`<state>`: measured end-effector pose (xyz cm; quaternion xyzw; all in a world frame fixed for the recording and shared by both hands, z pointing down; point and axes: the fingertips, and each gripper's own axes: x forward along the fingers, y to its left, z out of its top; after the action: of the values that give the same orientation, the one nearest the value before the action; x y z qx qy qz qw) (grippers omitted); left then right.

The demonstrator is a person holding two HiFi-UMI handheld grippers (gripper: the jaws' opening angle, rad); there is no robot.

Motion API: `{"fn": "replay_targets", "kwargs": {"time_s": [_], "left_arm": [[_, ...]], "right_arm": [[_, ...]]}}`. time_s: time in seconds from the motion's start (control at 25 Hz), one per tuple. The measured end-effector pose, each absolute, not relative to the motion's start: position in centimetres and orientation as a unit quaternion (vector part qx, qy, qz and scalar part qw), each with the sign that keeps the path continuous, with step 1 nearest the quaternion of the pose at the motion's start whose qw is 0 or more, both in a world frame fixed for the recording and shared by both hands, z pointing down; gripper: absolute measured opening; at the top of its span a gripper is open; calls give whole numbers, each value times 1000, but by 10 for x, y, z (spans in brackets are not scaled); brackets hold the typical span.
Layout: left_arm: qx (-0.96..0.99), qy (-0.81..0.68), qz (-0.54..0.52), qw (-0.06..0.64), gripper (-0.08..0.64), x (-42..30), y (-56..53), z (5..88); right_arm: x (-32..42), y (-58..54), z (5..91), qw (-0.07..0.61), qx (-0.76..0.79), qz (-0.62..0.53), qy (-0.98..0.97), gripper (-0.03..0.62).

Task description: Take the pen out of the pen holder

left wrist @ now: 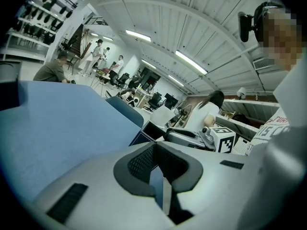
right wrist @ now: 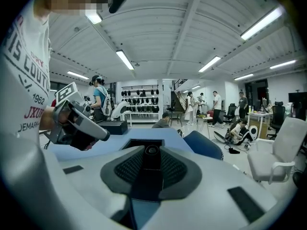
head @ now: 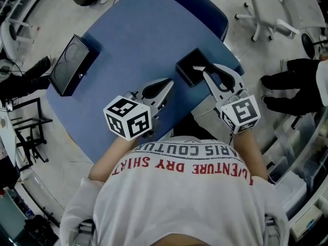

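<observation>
Biggest thing here is the blue table, turned corner-on to the person. Both grippers come in over its near edge. Ahead of both sets of tips and off to the left gripper's left there's a lot of bare blue top, so there's plenty of room that way. A blue chair is tucked against the far edge, well beyond the right gripper's tips.

A flat black box sits well off to the left of the left gripper, close to the table's left edge and nowhere near either tool.

The left gripper hangs low over the table just left of the right one. Its own view shows the jaws pressed together at the tips with nothing in them, just a sliver of blue table showing through lower down.

The right gripper has its tips right over the black pen holder. The holder sits directly under and ahead of it, close to the near right edge of the table, so there's not much margin on that side.

The right gripper's view shows the jaws drawn in narrow, and the dark round end of the pen is pinched between the pads, with the holder's dark opening right behind it. The pen is at the holder, in the jaws.
</observation>
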<state>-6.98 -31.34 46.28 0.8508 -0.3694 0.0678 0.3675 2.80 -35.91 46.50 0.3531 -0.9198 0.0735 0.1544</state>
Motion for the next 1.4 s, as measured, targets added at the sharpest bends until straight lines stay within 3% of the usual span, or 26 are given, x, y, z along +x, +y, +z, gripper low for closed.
{"fn": "replay_targets", "kwargs": {"time_s": [0.76,1.4], "left_arm": [[847,-375,47,375,32,-67,-312,464],[854,-381,37,352,32,-70,-283,435]], "right_arm": [[18,-359,458,167,336,78,-924,87],[19,-335,382,123,348,14,-929,87]]}}
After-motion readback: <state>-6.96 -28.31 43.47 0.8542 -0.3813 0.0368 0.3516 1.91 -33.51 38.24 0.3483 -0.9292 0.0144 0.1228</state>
